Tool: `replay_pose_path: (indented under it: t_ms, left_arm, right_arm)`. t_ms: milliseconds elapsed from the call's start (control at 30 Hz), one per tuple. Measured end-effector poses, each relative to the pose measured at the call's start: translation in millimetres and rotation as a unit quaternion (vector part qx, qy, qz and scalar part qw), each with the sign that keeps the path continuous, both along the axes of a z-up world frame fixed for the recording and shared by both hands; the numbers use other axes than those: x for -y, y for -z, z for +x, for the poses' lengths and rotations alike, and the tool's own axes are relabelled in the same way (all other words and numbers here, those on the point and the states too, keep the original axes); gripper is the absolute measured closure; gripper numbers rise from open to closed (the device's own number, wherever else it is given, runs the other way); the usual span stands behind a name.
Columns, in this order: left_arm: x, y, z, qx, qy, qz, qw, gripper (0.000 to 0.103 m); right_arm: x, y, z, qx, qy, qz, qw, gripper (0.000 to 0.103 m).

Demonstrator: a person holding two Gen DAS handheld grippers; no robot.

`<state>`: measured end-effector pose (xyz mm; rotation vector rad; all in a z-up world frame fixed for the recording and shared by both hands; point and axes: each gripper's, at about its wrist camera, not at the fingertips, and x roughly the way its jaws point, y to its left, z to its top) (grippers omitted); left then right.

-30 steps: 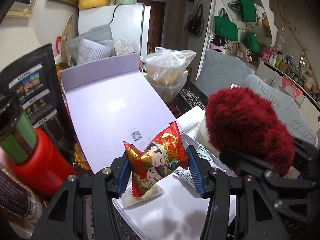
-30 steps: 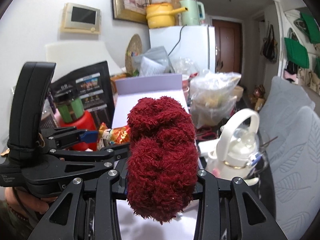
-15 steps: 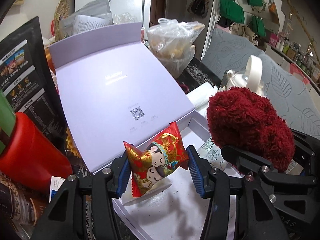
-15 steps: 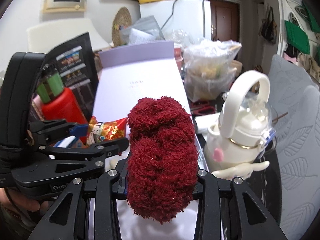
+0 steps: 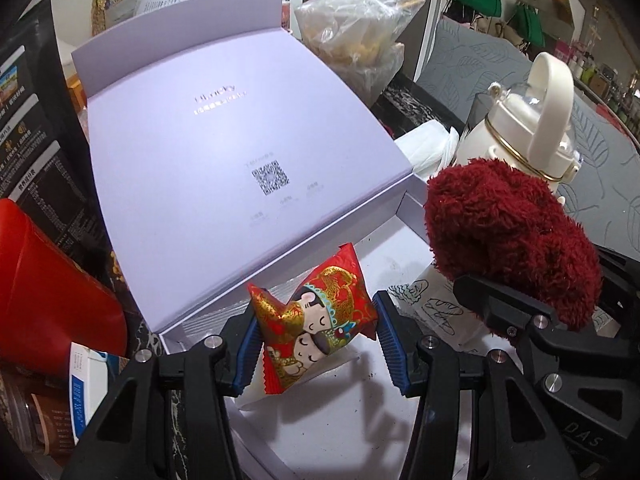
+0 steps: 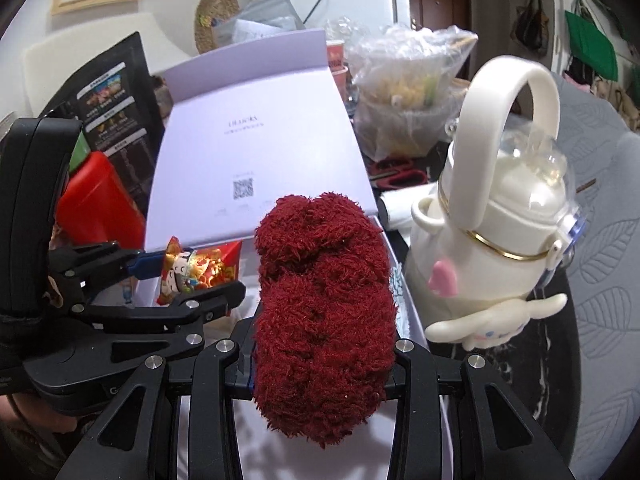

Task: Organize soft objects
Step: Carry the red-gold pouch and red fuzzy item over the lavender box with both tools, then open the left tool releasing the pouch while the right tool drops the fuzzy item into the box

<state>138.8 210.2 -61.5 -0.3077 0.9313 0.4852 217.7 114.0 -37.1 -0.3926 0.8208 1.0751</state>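
At the far left stands a red container (image 5: 48,292). Next, the left gripper (image 5: 316,340) clamps a red cartoon-printed packet (image 5: 316,324) above the open lavender box (image 5: 224,168). To its right, the right gripper (image 6: 320,364) squeezes a fluffy dark-red bundle (image 6: 324,320) over the same box. Farthest right sits a white bottle (image 6: 500,240).

The white floor of the open lilac box (image 5: 352,412) is mostly free near the middle, so a gripper can pass down there. At the far side the raised lid (image 5: 224,160) closes the way. On the left stand a red container (image 5: 48,292) and a black printed bag (image 6: 116,92). On the right the white kettle-shaped bottle (image 6: 500,240) stands just beside the box wall.
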Motion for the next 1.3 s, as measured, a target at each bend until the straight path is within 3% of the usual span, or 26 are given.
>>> replay_pose_path:
  t_ms: [633, 767, 900, 1300]
  left_arm:
    - [-10, 22, 22, -0.039, -0.01, -0.008, 0.9992, 0.051]
    - [-17, 27, 29, -0.047, -0.014, -0.019, 0.9986, 0.047]
    - [-21, 28, 31, -0.053, -0.023, -0.018, 0.9982, 0.031]
    - [-18, 8, 30, -0.04, -0.031, -0.001, 0.9987, 0.031]
  right_arm:
    - [-14, 15, 2, -0.002, -0.002, -0.03, 1.0, 0.063]
    - [-14, 16, 3, -0.002, -0.003, -0.034, 0.999, 0.06]
    - [-13, 16, 3, 0.003, -0.004, -0.039, 0.999, 0.057]
    - [-4, -1, 0, 0.034, 0.006, -0.033, 0.999, 0.048]
